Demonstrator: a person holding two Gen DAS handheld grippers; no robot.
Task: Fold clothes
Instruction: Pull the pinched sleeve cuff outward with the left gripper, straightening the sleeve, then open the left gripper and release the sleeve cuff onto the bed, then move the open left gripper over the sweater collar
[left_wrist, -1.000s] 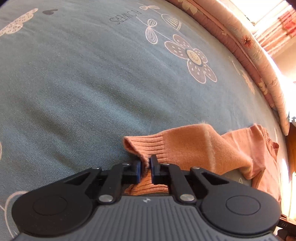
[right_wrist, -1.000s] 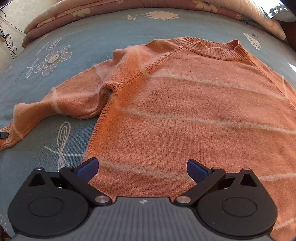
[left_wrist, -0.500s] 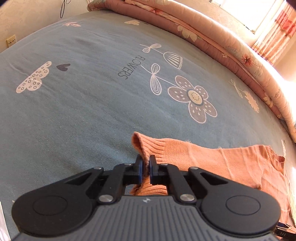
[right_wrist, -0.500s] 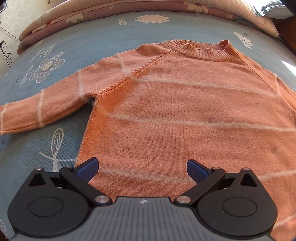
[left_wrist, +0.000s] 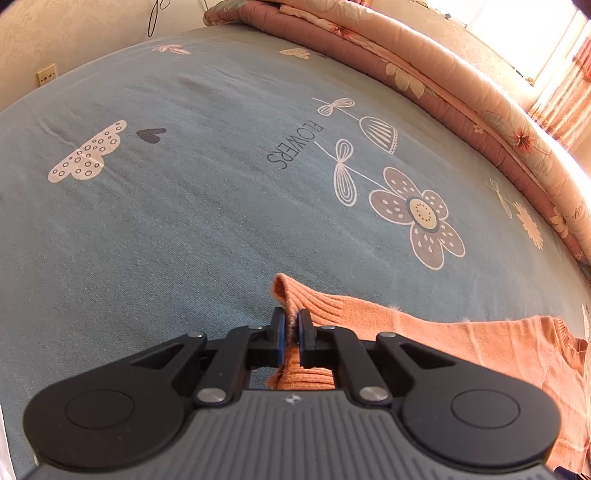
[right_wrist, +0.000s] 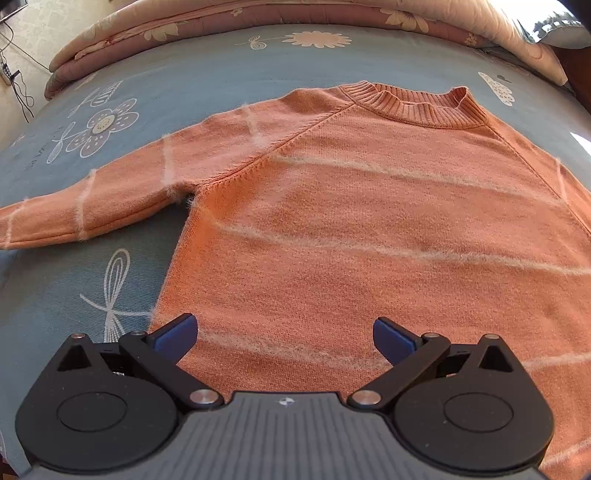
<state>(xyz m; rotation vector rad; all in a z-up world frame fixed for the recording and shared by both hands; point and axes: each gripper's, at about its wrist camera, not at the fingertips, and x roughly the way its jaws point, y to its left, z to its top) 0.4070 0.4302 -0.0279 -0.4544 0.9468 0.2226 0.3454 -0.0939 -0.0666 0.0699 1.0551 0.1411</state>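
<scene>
An orange knit sweater (right_wrist: 369, 221) with thin pale stripes lies flat, front up, on the blue bed sheet (right_wrist: 207, 66), its ribbed collar (right_wrist: 413, 107) at the far side. Its left sleeve (right_wrist: 92, 206) stretches straight out to the left. My left gripper (left_wrist: 290, 326) is shut on the ribbed sleeve cuff (left_wrist: 295, 295), which folds up between the blue pads; the sleeve (left_wrist: 443, 332) runs off to the right. My right gripper (right_wrist: 284, 336) hovers open over the sweater's lower body, nothing between its fingers.
The sheet (left_wrist: 184, 203) carries flower prints (left_wrist: 417, 214) and the word FLOWERS. A rolled pink floral quilt (left_wrist: 424, 74) lines the far edge of the bed (right_wrist: 258, 18). A wall socket (left_wrist: 46, 74) and cables (right_wrist: 14, 74) sit beyond the left side.
My left gripper has pulled the cuff outward to the left, so the crumpled sleeve now lies straight. The right gripper stayed open over the sweater's body, drifting slightly.
</scene>
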